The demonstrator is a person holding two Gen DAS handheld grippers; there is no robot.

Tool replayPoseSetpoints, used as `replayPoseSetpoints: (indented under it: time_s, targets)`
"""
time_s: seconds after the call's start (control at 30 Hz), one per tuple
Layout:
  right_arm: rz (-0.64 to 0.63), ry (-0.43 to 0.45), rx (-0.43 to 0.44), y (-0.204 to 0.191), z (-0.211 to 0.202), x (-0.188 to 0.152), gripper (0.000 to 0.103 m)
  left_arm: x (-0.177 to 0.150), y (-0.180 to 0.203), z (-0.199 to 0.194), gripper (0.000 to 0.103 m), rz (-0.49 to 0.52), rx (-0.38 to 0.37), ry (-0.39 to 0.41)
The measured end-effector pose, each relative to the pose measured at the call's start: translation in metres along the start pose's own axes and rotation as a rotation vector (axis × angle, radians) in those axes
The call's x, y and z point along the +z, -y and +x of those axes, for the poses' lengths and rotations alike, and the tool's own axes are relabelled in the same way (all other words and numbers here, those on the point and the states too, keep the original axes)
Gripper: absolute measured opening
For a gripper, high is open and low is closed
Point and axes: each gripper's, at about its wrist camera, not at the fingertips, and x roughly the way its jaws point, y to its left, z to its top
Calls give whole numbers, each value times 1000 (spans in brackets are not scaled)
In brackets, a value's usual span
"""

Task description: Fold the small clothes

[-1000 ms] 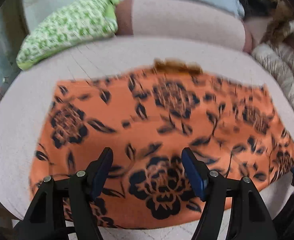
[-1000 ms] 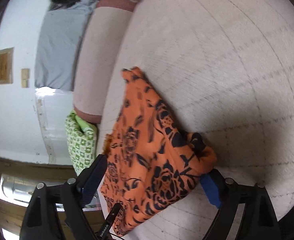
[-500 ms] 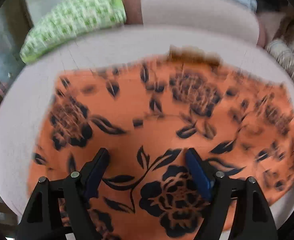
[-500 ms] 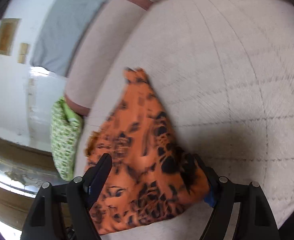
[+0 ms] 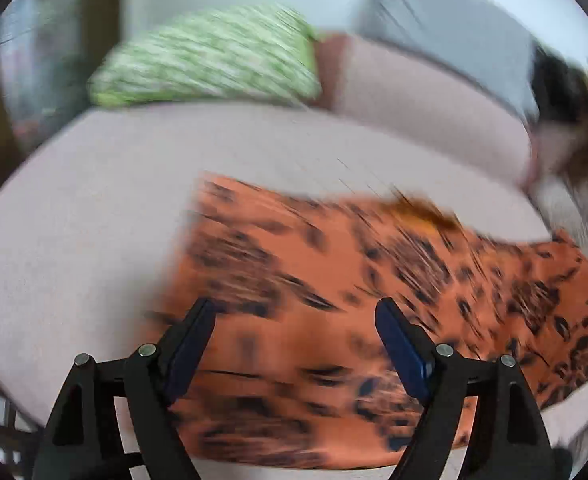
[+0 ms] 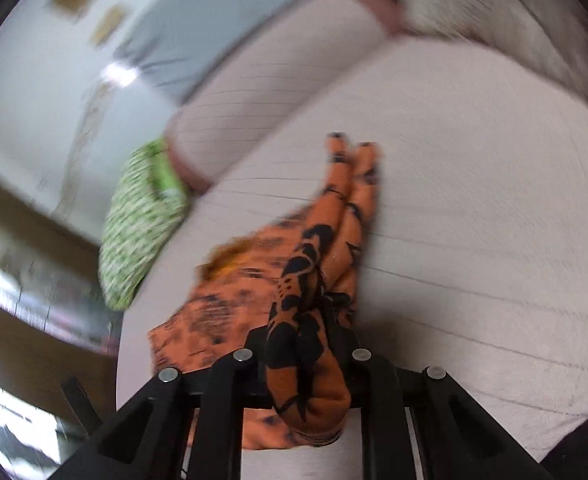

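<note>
While we hold our left gripper just above the near part of the orange floral garment, its jaws stand wide apart with nothing pinched between them; they opened a little further within the last second. The garment lies spread on the pale bed cover, with a green patterned pillow well behind it. Moving to the right side, the big change is there: our right gripper, which a moment ago stood wide around the corner of the cloth, has just closed its jaws, and now they are clamped on a bunched fold of the garment. The fabric rises from the bed cover toward the jaws, so we judge the fold is starting: this corner is ready to be carried across
</note>
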Motion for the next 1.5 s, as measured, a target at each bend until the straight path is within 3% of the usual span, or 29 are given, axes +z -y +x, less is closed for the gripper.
replayPoseSetpoints:
  time_s: [0.2, 0.33, 0.43, 0.57, 0.67, 0.77, 0.87, 1.0, 1.17, 1.2, 1.23, 1.27, 1.33, 1.4, 1.5]
  targets:
    - [-292, -60, 142, -159, 21, -28, 16, -5, -105, -32, 83, -208, 117, 73]
    - [-377, -275, 148, -217, 115, -88, 17, -24, -161, -30, 83, -289, 169, 17]
    - [-373, -462, 126, -210, 190, -136, 17, -32, -176, -29, 83, -313, 166, -24]
    - [-320, -433, 161, -210, 181, -130, 17, -33, -170, -32, 83, -277, 115, -25]
    - [-325, -435, 191, -213, 171, -118, 24, -24, -151, -32, 83, -261, 17, -15]
    - [-342, -474, 217, -207, 170, -124, 81, -14, -126, -28, 83, -230, -88, -17]
    - [-290, -408, 250, -186, 144, -119, 81, -5, -99, -22, 83, -193, -163, -40]
    - [-152, -235, 240, -138, 99, -89, 82, -8, -64, -7, 83, -126, -198, -100]
    - [-106, -197, 221, -102, 77, -71, 82, -14, -37, 28, 82, -119, -190, -241]
    - [-103, -206, 222, -98, 79, -70, 82, -15, -35, 33, 75, -131, -192, -259]
    - [-102, -214, 221, -98, 83, -72, 82, -15, -30, 37, 41, -120, -213, -275]
    - [-100, -222, 216, -98, 86, -73, 82, -13, -23, 41, 13, -84, -222, -306]
    - [-99, -241, 211, -94, 90, -76, 82, -7, -17, 30, 12, -74, -232, -258]
    - [-115, -253, 207, -97, 91, -75, 82, 7, -11, -12, 12, -33, -222, -85]
    - [-142, -250, 215, -105, 94, -70, 82, 2, -20, -25, 12, -34, -171, -28]
